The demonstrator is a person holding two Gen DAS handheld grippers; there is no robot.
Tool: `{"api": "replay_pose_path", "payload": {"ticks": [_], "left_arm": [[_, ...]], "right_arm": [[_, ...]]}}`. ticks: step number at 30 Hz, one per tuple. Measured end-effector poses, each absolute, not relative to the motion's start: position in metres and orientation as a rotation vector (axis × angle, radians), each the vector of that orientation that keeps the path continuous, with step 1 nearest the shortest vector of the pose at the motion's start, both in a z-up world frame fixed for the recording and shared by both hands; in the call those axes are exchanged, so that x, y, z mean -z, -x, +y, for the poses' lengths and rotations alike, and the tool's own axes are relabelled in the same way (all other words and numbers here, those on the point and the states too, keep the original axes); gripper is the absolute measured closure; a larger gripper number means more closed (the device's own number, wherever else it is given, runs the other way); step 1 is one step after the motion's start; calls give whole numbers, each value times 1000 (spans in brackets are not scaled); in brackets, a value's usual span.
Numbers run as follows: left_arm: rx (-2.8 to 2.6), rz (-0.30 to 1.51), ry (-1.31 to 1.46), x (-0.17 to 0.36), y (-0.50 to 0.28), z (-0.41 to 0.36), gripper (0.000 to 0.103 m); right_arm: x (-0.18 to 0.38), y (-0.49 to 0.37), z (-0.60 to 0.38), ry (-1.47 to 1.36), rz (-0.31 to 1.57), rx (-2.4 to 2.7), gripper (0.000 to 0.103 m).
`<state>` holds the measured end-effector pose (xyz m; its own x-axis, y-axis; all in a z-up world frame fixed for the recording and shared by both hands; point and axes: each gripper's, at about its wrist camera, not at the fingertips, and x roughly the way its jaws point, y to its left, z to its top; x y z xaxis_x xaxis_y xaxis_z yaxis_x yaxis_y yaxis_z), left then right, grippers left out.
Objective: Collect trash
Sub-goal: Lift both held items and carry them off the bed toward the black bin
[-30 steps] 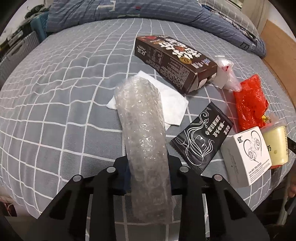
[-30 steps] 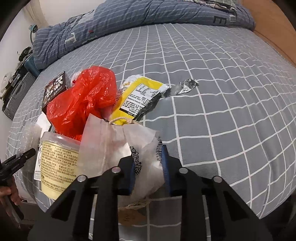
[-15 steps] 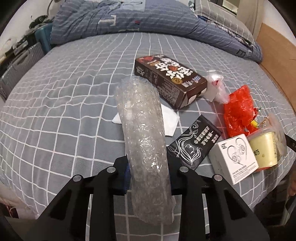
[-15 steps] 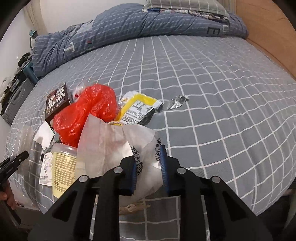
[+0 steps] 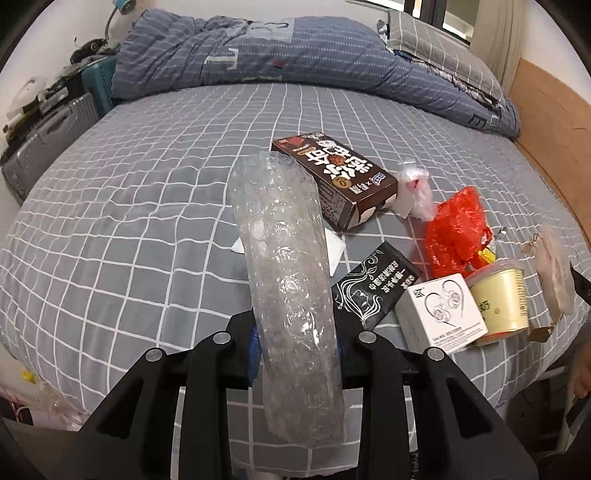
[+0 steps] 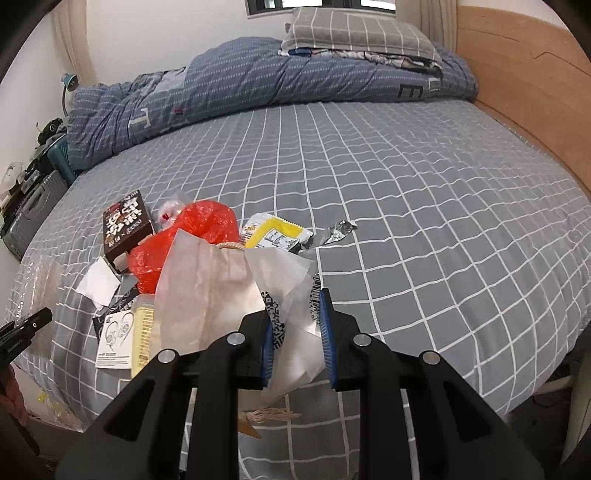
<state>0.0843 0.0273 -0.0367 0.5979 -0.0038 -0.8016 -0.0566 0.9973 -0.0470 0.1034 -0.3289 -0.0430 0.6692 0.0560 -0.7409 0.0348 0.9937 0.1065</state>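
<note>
We see a bed [image 6: 424, 192] in a grey checked sheet, a blue quilt [image 6: 258, 85] and grey pillow [image 6: 354, 33] at its far end, a wooden board [image 6: 524, 74] on the right, a suitcase [image 5: 48, 136] left.

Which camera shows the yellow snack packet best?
The right wrist view. There the yellow snack packet lies open to see on the bed, behind the red plastic bag. In the left wrist view only a tiny yellow corner peeks out beside that bag.
</note>
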Motion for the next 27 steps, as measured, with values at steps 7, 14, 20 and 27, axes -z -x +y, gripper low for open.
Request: {"api": "replay_pose_path", "payload": {"ticks": [7, 14, 20, 27], "left_arm": [[-29, 917, 78, 27, -62, 23, 75], [-21, 897, 88, 13, -34, 18, 75], [-4, 900, 108, 2, -12, 9, 75], [12, 875, 97, -18, 17, -6, 75]], "right_arm": [[30, -81, -324, -99, 800, -8, 83], [19, -57, -315, -88, 780, -13, 83], [11, -36, -301, -86, 797, -31, 83], [-8, 1, -281, -62, 782, -58, 83]]}}
